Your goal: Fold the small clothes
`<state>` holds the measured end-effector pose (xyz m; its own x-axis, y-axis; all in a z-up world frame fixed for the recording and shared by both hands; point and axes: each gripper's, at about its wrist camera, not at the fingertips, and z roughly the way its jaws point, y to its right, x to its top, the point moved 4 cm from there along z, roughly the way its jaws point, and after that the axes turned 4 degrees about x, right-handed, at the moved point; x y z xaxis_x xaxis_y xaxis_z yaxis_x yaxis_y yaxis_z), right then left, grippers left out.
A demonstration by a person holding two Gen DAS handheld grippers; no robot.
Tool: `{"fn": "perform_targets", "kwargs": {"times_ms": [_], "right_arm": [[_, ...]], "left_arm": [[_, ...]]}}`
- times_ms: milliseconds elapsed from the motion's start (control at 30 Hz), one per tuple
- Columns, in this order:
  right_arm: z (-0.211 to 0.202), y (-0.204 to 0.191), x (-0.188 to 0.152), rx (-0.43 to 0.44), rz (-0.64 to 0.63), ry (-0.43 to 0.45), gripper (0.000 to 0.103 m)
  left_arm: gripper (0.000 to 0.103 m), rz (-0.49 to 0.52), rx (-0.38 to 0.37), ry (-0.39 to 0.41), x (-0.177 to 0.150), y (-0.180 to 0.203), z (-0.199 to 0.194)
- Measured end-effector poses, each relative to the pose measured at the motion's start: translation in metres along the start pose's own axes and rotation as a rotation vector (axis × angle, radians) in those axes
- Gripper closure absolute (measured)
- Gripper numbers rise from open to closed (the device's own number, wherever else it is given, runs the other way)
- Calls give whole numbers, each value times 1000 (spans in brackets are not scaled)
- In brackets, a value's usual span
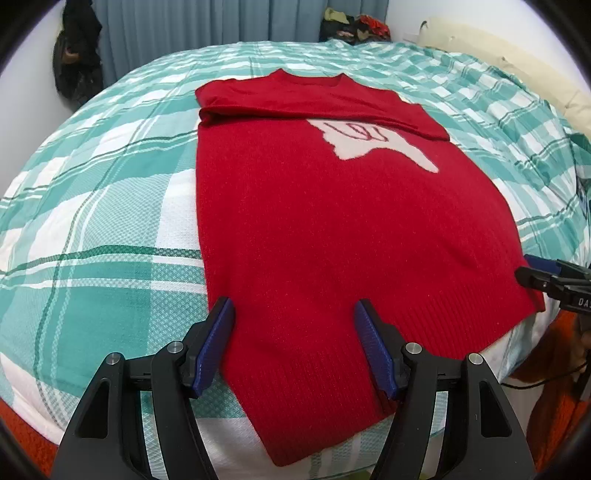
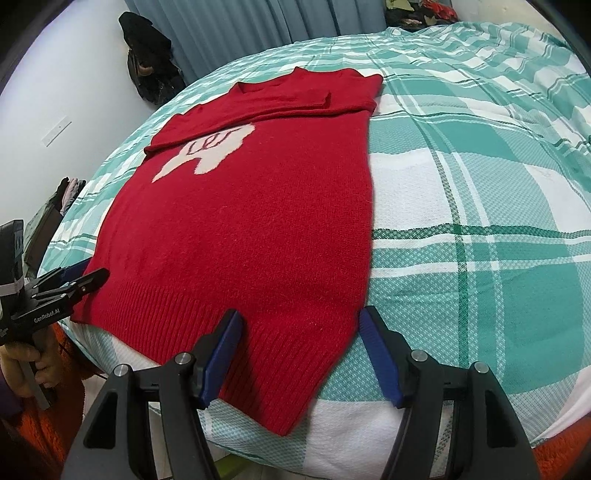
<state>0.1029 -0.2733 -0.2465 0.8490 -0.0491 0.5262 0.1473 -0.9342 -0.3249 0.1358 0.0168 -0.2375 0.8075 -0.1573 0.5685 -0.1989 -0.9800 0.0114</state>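
On a bed (image 1: 110,229) spread with teal plaid, a red sweater (image 1: 314,229) lies flat, sleeves folded across its chest. Left gripper (image 1: 293,345) and right gripper (image 2: 300,350), both spread wide, straddle the ribbed hem's 6 o'clock corners, likely the best hold on soft, limp knit.

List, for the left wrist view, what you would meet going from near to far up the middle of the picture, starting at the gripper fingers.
left gripper, jaws open → ribbed hem of the red sweater → pale motif → folded-over sleeves → neckline → teal plaid bedcover → grey curtain.
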Motion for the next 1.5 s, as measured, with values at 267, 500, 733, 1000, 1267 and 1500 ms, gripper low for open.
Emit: {"fn": "perform_targets", "kwargs": {"times_ms": [267, 500, 733, 1000, 1267, 1500], "right_arm": [[-4, -2, 0, -5, -2, 1, 37], [-54, -3, 4, -55, -24, 150, 37], [-60, 9, -1, -23, 35, 133, 37], [-52, 18, -3, -21, 70, 106, 37], [-51, 17, -4, -16, 76, 105, 37], [-56, 29, -6, 209, 231, -4, 37]], "left_arm": [[33, -25, 30, -32, 1, -3, -16], [27, -218, 38, -51, -8, -55, -38], [27, -229, 50, -62, -7, -60, -36], [27, -174, 111, -77, -8, -58, -32], [27, -159, 129, -90, -12, -59, -33], [25, -272, -134, -154, -20, -56, -34]]}}
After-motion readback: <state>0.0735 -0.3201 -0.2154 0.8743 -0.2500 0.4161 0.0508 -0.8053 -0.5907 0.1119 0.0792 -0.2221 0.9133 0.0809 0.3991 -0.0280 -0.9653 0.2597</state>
